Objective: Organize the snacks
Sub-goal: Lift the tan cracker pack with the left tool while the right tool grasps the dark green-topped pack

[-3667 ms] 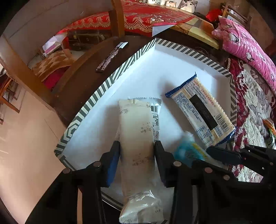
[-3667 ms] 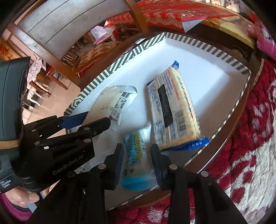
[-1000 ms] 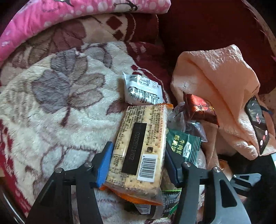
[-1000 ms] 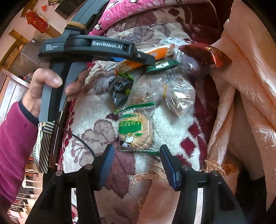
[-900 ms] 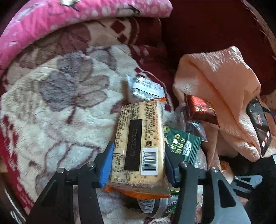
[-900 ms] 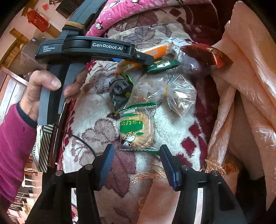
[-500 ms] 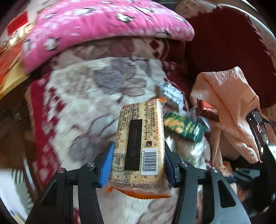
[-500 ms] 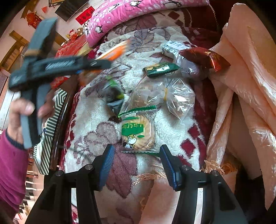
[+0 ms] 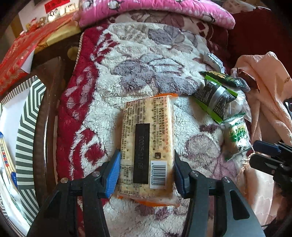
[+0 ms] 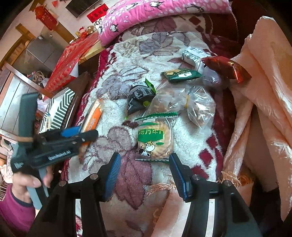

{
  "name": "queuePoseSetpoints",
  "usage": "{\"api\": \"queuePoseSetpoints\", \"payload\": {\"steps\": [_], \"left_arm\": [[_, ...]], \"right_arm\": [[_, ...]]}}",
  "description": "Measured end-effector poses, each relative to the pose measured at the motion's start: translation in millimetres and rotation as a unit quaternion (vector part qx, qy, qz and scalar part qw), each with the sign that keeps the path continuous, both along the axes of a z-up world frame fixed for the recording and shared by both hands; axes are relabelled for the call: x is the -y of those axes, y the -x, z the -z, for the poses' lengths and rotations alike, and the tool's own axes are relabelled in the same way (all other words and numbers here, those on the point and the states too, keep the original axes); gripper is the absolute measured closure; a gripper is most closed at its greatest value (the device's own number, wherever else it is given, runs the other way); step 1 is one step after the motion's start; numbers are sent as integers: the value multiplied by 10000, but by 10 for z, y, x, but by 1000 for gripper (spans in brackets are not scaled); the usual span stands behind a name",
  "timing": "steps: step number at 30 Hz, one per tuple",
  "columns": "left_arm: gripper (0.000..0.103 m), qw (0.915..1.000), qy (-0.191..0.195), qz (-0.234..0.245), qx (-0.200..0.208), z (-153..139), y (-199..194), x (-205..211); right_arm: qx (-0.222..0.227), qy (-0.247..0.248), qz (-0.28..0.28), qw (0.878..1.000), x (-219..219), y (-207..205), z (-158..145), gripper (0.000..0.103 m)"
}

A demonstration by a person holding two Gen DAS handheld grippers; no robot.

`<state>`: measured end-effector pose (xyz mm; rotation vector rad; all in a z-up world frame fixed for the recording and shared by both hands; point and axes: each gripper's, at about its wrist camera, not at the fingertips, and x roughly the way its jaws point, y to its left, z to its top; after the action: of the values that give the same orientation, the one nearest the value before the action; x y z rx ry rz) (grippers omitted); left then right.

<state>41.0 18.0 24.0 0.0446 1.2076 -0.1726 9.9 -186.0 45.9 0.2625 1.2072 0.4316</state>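
My left gripper (image 9: 147, 173) is shut on a long cracker pack (image 9: 147, 145) with an orange underside and holds it above the floral blanket; it also shows in the right wrist view (image 10: 92, 118). My right gripper (image 10: 145, 175) is open and empty, just short of a green-and-clear biscuit pack with a cow on it (image 10: 155, 138). That pack shows at the right of the left wrist view (image 9: 237, 136). The striped white tray (image 9: 25, 127) lies at the far left, with a blue-edged pack in it.
Loose snacks lie on the blanket: a black-and-green pack (image 10: 138, 96), a dark green pack (image 10: 182, 74), a red foil pack (image 10: 228, 69), a grey-white pack (image 10: 193, 55) and two clear bags (image 10: 182, 104). A peach cloth (image 10: 264, 91) is bunched at right. A pink pillow (image 10: 155, 11) lies behind.
My left gripper has lifted the cracker pack off the snack pile and swung it left toward the tray. My right gripper has barely moved and stays open by the cow biscuit pack.
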Motion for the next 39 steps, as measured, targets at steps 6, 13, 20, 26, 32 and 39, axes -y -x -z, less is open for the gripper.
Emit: {"api": "queuePoseSetpoints", "payload": {"steps": [6, 13, 20, 26, 32, 39], "left_arm": [[51, 10000, -66, -56, 11, -11, -49, 29], [43, 9999, -119, -79, -46, 27, -98, 57], [31, 9996, 19, -296, -41, -22, -177, -28], [31, 9989, -38, -454, -131, 64, -191, -33], [31, 9983, -111, -572, -9, -15, -183, -73], [30, 9974, -92, -701, -97, 5, -231, -106]], "right_arm": [[57, 80, -20, 9999, -16, 21, -13, 44], [65, 100, -42, 9999, -26, 14, 0, 44], [482, 182, -199, 9985, -116, -110, -171, 44], [541, 435, -280, 9972, -220, -376, -130, 44], [708, 841, -632, 9919, -441, -686, -95, 41], [546, 1555, -1211, 9789, -772, -961, 76, 39]]}}
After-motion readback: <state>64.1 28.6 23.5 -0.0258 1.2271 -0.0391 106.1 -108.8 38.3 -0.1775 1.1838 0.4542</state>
